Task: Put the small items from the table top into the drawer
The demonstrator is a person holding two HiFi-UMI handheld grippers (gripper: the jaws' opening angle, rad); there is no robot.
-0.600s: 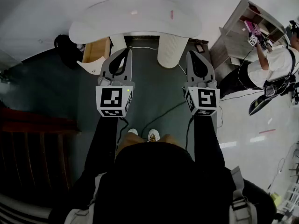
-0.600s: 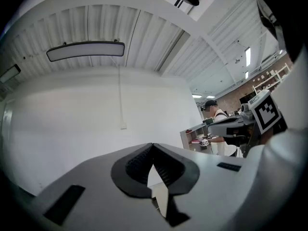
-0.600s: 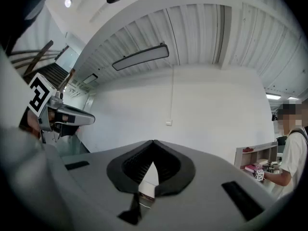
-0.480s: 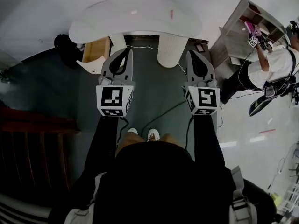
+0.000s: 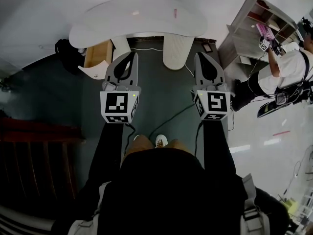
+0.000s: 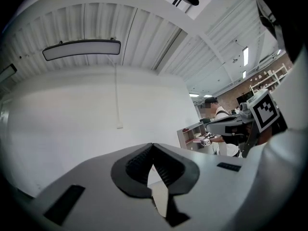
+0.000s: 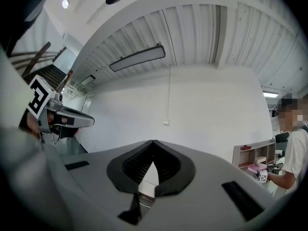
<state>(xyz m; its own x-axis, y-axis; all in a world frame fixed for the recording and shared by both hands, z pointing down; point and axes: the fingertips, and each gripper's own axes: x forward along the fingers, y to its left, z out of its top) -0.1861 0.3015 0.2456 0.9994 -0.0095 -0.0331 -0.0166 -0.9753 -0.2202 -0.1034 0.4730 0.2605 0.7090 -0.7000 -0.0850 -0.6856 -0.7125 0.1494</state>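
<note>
Head view. Table [image 5: 156, 23] across the upper centre, white, bearing two small items: a red stick [image 5: 175, 13], long axis running up-down in the frame, and a pale pink bit [image 5: 135, 12] to its left, too small to identify. Drawer [image 5: 99, 53] pulled open under the table's left end, its wooden floor apparently bare. Left gripper [image 5: 133, 54] and right gripper [image 5: 199, 56] at mid frame, side by side, held level on outstretched arms, tips short of the table edge. Red stick up and slightly left of the right gripper, judged the nearer of the two; pink bit almost straight up from the left gripper; drawer just left of it.

Left gripper view. Jaws closed tip to tip, nothing between. White wall [image 6: 96, 124] ahead; no items or drawer visible.

Right gripper view. Jaws likewise pressed together, empty. Same wall ahead. Opening needed before any pickup.
</note>
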